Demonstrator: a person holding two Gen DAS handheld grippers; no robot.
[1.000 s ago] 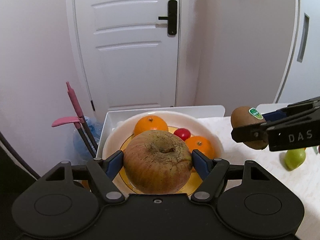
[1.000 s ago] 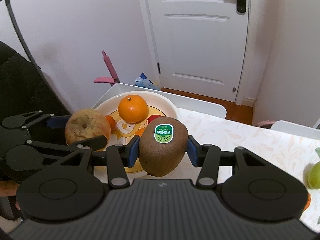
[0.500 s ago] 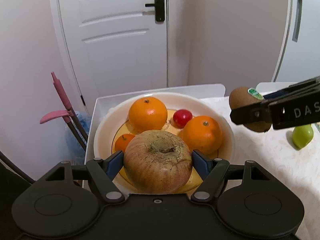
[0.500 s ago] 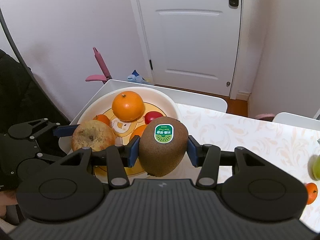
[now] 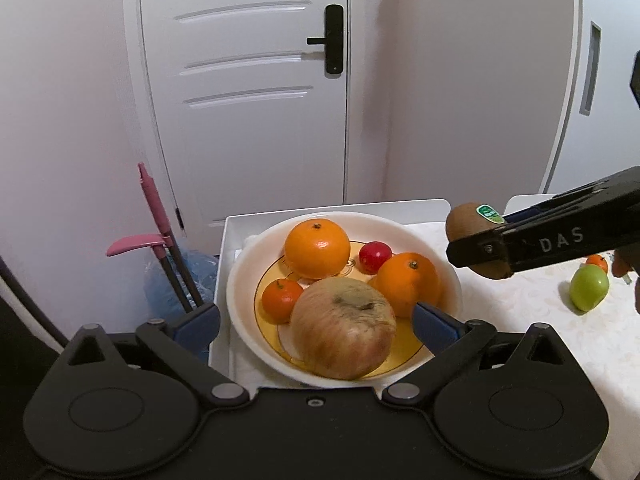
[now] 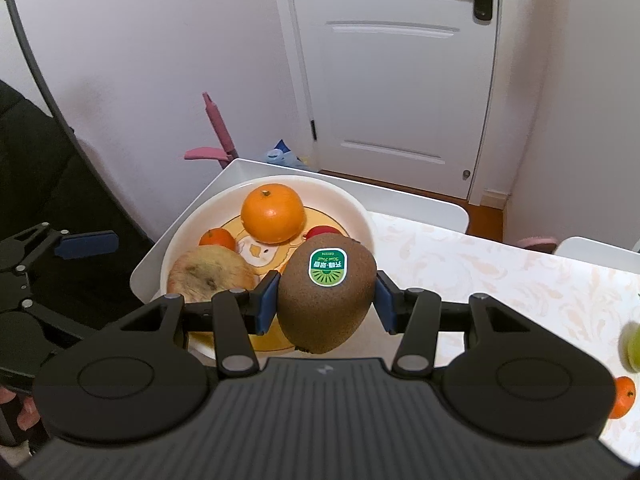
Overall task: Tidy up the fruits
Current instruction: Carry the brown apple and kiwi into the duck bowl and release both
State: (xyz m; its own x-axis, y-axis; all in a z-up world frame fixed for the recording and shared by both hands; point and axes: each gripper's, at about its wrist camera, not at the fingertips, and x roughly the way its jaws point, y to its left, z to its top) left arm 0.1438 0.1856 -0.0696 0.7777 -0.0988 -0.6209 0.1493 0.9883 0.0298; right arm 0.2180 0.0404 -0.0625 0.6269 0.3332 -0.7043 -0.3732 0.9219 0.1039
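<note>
Left gripper opening, apple free in bowl near rim, right gripper grasping kiwi

The room is bright with soft, even light, a bit pinkish on the walls. Shadows are weak and pale. A small shiny spot sits on the biggest orange and on the red fruit. Both pictures bend at the sides, so the white door looks curved, and the corners go black. In the right wrist view, the green fruit at the edge is smeared and blurry. The middle looks sharp.
</note>
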